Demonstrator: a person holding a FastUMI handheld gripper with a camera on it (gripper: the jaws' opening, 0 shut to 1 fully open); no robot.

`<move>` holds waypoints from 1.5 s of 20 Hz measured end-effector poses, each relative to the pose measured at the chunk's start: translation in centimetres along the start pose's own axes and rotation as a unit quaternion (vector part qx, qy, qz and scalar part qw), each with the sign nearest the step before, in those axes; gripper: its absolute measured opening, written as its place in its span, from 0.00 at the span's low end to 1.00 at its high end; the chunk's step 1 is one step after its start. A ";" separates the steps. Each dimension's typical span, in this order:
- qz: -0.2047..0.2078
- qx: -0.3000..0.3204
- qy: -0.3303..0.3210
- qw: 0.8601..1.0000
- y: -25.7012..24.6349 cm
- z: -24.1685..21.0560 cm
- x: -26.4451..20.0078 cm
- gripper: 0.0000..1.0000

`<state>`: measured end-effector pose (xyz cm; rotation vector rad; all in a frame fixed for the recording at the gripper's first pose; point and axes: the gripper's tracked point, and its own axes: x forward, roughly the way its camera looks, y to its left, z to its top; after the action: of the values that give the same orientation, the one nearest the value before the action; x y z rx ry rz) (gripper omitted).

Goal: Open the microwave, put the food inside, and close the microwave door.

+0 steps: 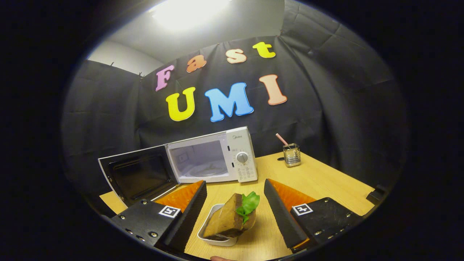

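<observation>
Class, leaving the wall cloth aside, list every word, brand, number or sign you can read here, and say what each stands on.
No text reads clearly.
The brand mark at the top of the panel on the microwave: too small to read.
Print around the dial: blurred.
The square coded markers on the open claw, which straddles the sandwich: patterns, not words.

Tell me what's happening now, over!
Gripper open, fingers either side of the sandwich in its white tray, not gripping. Microwave door already open. Path ahead looks clear; cup with straw off to the side.
</observation>
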<state>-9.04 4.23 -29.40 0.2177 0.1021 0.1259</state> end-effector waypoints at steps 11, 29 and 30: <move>0.011 0.047 0.076 0.996 -0.7 -5.8 0.1 0.77; 0.027 0.020 0.019 0.999 1.7 -0.6 0.6 0.19; 0.027 0.011 0.011 0.999 2.0 0.2 0.8 0.19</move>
<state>-8.45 6.25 -28.81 0.2421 0.1201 0.1815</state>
